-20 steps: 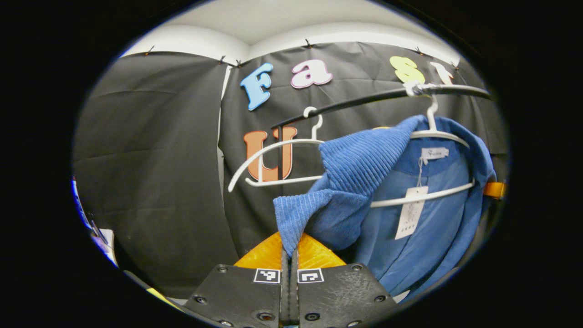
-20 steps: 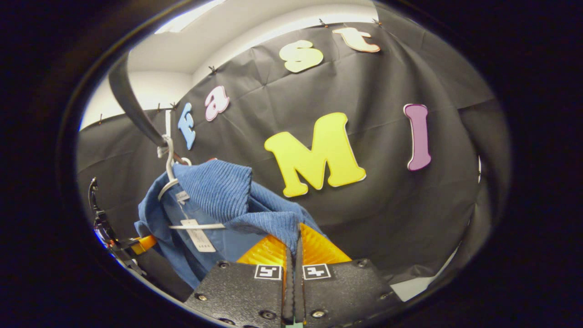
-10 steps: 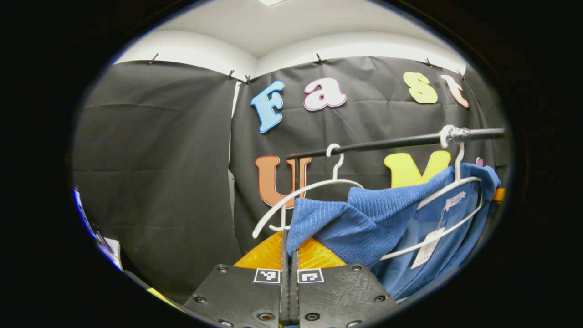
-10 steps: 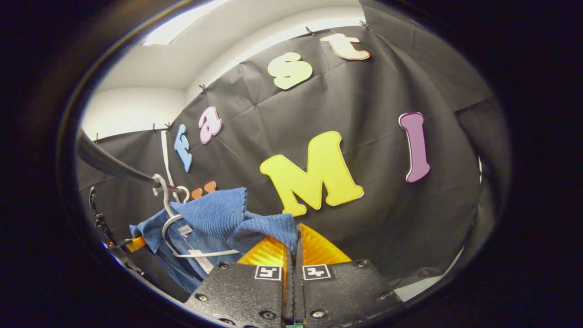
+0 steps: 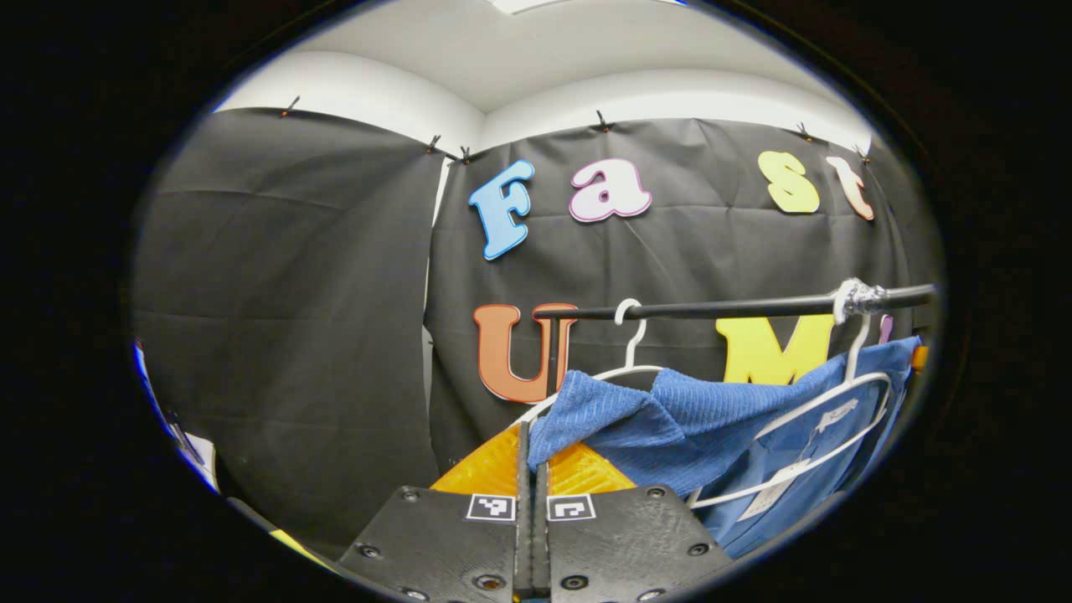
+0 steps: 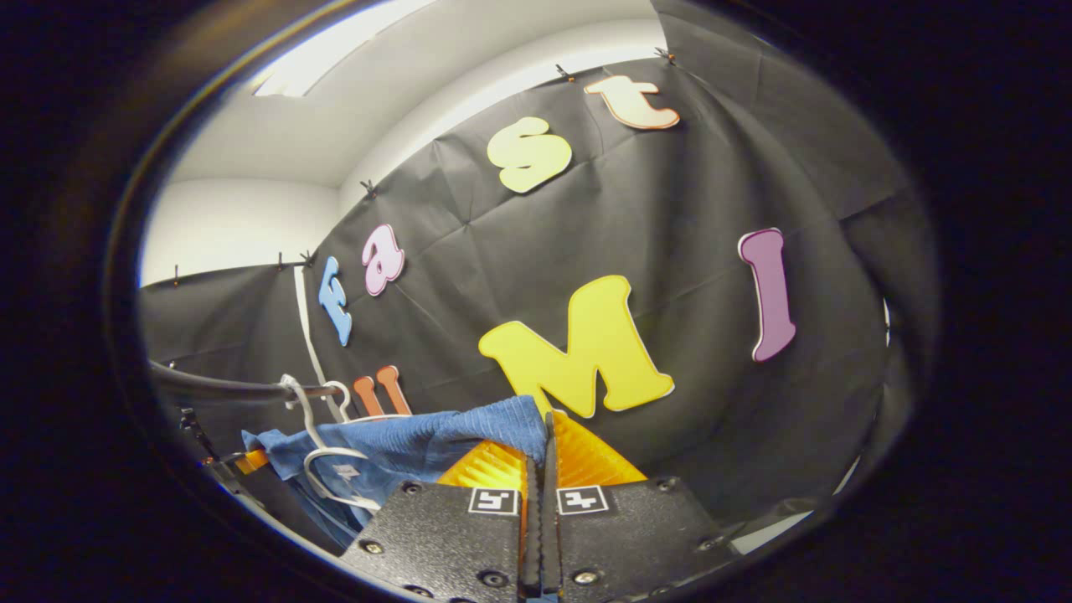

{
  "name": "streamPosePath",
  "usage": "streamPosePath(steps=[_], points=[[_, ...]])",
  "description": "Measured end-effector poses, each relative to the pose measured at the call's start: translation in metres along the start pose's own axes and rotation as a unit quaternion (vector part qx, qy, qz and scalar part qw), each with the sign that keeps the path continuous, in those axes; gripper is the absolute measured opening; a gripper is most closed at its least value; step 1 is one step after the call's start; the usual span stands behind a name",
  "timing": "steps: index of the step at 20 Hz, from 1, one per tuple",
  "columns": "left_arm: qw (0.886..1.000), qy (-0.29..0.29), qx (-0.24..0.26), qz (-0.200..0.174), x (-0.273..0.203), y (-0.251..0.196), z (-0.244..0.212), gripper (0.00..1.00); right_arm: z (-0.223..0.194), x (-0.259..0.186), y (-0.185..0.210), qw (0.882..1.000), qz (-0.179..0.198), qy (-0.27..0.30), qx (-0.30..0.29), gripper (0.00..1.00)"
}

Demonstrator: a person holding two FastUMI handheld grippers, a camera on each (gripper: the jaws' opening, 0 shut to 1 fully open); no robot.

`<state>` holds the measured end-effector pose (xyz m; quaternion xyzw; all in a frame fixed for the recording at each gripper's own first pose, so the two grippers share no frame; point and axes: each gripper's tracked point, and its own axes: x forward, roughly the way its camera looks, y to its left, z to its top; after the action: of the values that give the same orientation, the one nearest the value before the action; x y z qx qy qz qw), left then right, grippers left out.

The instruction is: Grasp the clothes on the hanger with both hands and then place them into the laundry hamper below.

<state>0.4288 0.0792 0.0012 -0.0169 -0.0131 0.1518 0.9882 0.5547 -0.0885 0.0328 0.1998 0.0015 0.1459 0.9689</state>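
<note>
My left gripper (image 5: 531, 435) and right gripper (image 6: 540, 427) each clamp a shoulder of the blue shirt (image 5: 712, 419), stretched lower right of the left view, both pointing level at the rail (image 5: 720, 308).

A black rail (image 5: 737, 308) runs across in front of the black wall. Two white hangers hook over it. The bare hanger (image 5: 630, 335) hangs near the rail's end. The other hanger (image 5: 846, 394) hangs farther along, with blue clothes (image 5: 720, 427) draped on it.
</note>
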Motion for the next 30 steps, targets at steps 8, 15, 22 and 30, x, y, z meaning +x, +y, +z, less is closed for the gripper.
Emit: streamPosePath(steps=[8, 15, 22, 30], points=[[1.000, 0.022, 0.010, -0.005, 0.023, 0.002, -0.014, 0.00, -0.027, 0.023, -0.011, 0.996, -0.045, 0.024, -0.069, 0.04], [0.998, 0.069, 0.009, -0.010, 0.034, 0.001, -0.053, 0.05, -0.064, 0.034, -0.022, 0.993, -0.060, 0.067, -0.081, 0.04], [0.995, 0.100, 0.008, -0.007, 0.031, 0.004, -0.097, 0.00, -0.096, 0.032, -0.025, 0.991, -0.059, 0.094, -0.073, 0.04], [0.992, 0.123, 0.029, -0.018, 0.014, -0.005, -0.140, 0.00, -0.155, 0.025, -0.045, 0.984, -0.079, 0.143, -0.075, 0.04]])
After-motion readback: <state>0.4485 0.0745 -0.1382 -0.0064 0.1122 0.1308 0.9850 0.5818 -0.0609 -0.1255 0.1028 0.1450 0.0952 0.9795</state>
